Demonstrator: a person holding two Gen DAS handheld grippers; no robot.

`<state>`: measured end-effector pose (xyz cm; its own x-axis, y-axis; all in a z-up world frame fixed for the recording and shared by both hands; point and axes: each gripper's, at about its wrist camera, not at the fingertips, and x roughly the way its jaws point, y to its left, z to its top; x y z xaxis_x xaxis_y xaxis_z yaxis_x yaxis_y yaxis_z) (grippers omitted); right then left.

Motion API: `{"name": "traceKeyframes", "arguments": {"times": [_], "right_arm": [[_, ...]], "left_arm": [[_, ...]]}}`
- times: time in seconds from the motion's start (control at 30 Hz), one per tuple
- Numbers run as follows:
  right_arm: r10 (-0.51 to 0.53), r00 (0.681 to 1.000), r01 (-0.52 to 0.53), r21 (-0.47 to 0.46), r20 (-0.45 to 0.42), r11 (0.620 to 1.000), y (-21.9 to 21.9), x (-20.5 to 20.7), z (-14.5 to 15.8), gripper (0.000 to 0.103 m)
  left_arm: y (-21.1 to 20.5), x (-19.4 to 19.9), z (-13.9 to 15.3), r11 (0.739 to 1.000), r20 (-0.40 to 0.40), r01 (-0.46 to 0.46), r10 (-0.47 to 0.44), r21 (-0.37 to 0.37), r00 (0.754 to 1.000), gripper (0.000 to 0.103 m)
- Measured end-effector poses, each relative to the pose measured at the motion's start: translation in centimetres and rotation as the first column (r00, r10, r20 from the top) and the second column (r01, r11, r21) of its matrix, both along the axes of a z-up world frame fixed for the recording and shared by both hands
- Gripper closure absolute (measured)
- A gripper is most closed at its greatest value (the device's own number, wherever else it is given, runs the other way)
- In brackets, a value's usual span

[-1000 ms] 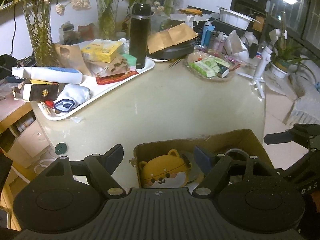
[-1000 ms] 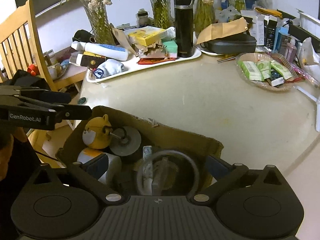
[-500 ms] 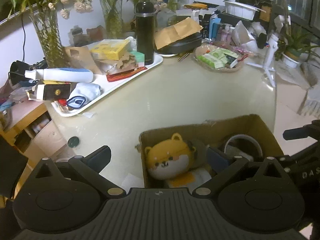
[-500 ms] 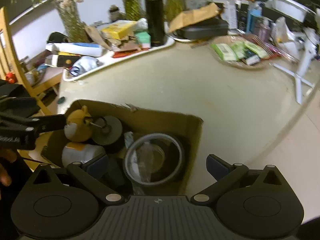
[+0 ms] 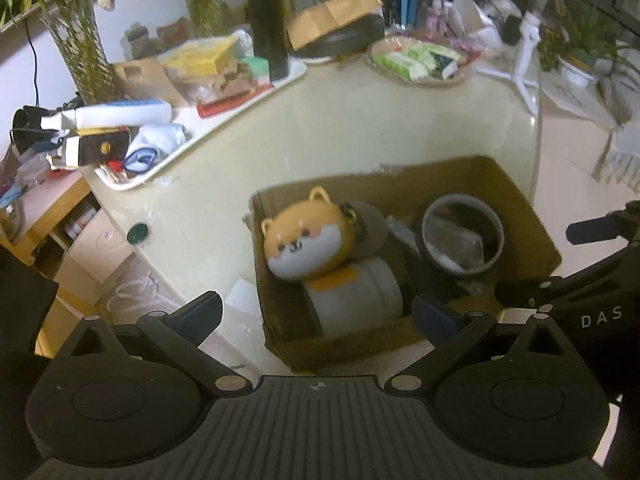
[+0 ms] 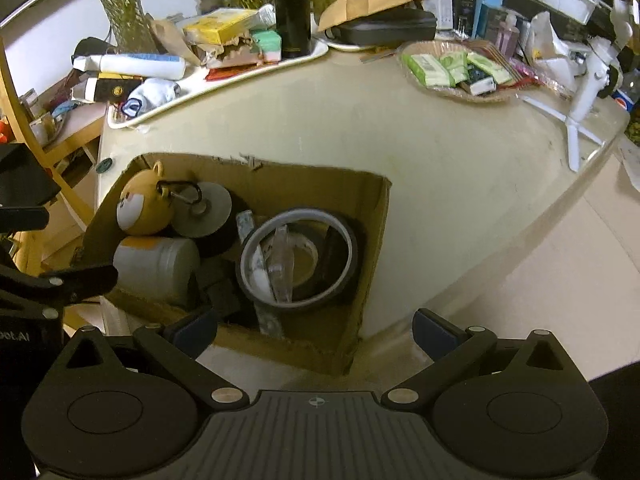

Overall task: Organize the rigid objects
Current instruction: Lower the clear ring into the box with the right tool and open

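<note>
My left hand-held gripper [image 5: 316, 312] has just spread fully, empty, above the cardboard box [image 5: 516, 200]; the dog toy [image 5: 300, 236] is reachable.

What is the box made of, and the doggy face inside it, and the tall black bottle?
The box looks like brown cardboard: matte, with torn, ragged edges. The doggy face seems smooth plastic or rubber, since light glints off it. The tall black bottle is glossy, probably painted metal, though plastic is possible.
</note>
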<state>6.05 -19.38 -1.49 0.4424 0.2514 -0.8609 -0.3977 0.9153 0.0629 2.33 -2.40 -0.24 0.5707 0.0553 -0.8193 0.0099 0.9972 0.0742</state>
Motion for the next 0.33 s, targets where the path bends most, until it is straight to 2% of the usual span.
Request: {"name": "traceKeyframes", "arguments": {"times": [0.17,0.33], "right_arm": [[0.007,0.999,-0.008,-0.026,-0.037,1.000,0.19,-0.41,-0.46,0.000],[0.004,0.998,-0.006,-0.032,-0.056,0.999,0.15,-0.23,-0.68,0.000]], "left_arm": [[-0.50,0.13,-0.62,0.999,-0.041,0.012,-0.011,0.031,0.999,0.000],[-0.34,0.13,-0.88,1.000,-0.058,0.018,-0.019,-0.003,0.998,0.000]]}}
